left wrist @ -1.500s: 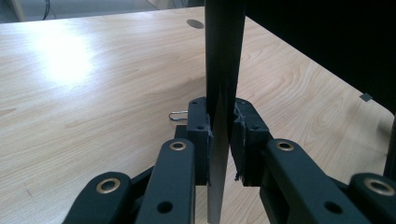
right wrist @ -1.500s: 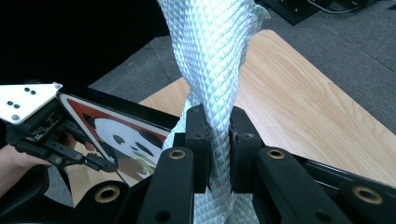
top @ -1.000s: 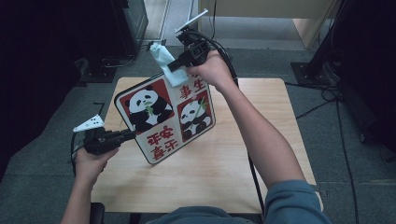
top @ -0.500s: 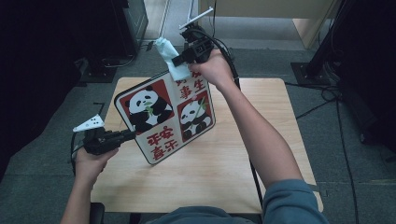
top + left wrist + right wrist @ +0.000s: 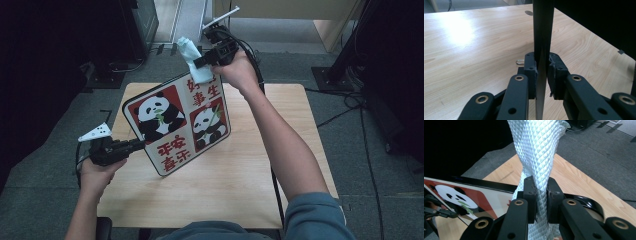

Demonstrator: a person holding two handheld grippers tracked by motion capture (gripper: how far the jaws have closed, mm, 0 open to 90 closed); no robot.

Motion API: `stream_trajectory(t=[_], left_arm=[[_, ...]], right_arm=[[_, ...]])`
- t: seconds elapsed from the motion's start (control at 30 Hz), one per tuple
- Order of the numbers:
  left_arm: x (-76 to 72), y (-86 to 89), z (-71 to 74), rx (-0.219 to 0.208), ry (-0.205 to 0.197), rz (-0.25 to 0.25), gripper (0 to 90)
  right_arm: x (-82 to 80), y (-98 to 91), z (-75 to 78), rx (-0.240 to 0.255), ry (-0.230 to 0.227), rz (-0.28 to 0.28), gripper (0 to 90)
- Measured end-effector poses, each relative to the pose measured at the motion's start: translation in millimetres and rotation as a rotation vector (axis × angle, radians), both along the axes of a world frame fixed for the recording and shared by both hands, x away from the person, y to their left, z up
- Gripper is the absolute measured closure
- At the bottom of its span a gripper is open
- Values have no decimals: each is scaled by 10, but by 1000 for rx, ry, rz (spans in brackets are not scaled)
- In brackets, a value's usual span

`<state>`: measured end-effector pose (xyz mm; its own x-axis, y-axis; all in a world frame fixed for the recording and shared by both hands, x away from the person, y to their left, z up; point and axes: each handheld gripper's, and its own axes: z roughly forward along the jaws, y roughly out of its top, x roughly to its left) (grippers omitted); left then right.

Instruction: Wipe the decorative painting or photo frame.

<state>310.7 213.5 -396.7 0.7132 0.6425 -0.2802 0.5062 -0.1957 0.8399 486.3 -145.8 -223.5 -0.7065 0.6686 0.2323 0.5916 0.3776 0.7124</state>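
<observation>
The panda board (image 5: pixel 177 125) stands tilted up over the wooden bench (image 5: pixel 240 185), w/ its low side near the wood. The left tongs (image 5: pixel 141 145) are clenched on the board's left edge; in the left gripper view the thin dark edge sits right betw. the two black pads (image 5: pixel 531 75), squeezed tight. The right tongs (image 5: pixel 200 62) are clenched on a light blue cloth (image 5: pixel 192 60), and the cloth touches the board's top corner, by the red writing. In the right gripper view the bumpy cloth (image 5: pixel 539 150) is pinched in the middle and sticks up past the pads. The job in hand looks like wiping the board clean. To do it well: keep the left tongs shut hard so the board can't slip or swing, since it's thin and smooth. Press the cloth flat on the picture side, not just on the rim. Wipe in long, slow strokes from the top down, row by row, so no bit is missed. Don't push too hard, or the board may twist out of the left tongs. Most of the board prob. has yet to be wiped.
</observation>
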Motion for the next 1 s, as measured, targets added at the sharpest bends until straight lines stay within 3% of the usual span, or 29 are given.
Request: stream_trajectory(t=[0.27,0.4,0.53,1.0], left_arm=[[1,0,0,-1,0,-2,792],[1,-1,0,-2,0,-1,792],[3,1,1,-1,2,-3,792],[4,7,1,3,-2,-6,792]], right_arm=[[23,-100,-2,2,13,-22,813],[57,-129,25,-7,-15,-54,813],[139,-178,7,13,4,-76,810],[167,-389,-14,0,6,-121,810]])
